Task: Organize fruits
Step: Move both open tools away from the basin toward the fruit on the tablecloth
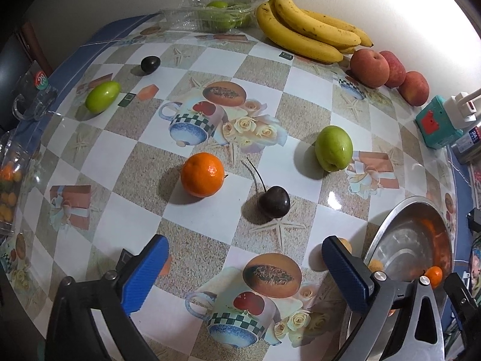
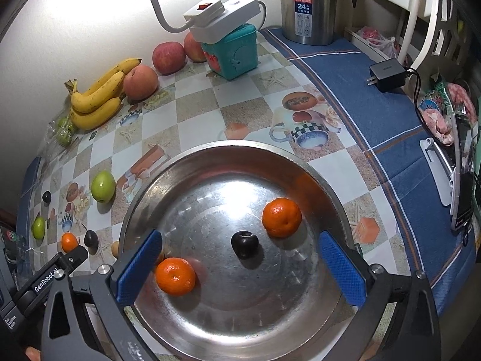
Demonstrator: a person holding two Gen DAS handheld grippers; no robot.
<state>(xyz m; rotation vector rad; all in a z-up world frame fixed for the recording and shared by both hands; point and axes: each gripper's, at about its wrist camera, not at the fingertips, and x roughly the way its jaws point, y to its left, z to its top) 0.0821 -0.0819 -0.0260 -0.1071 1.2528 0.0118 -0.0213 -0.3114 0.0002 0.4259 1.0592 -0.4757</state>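
Fruit sorting — both sets of jaws spread, nothing held.
Right gripper (image 2: 240, 266) over steel bowl (image 2: 144, 192); left gripper (image 1: 245, 273) above tablecloth (image 1: 207, 228) — near cherry (image 1: 274, 206).

Home kitchen or dining corner: patterned oilcloth on counter (image 2: 240, 96), steel thermos (image 2: 308, 6), bananas (image 1: 309, 30), apples (image 1: 368, 67) stood there.

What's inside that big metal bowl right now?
The metal bowl holds two oranges, one toward the far right and one at the near left, plus a dark cherry between them. The tongs' blue pads cover small patches of the bowl near its sides.
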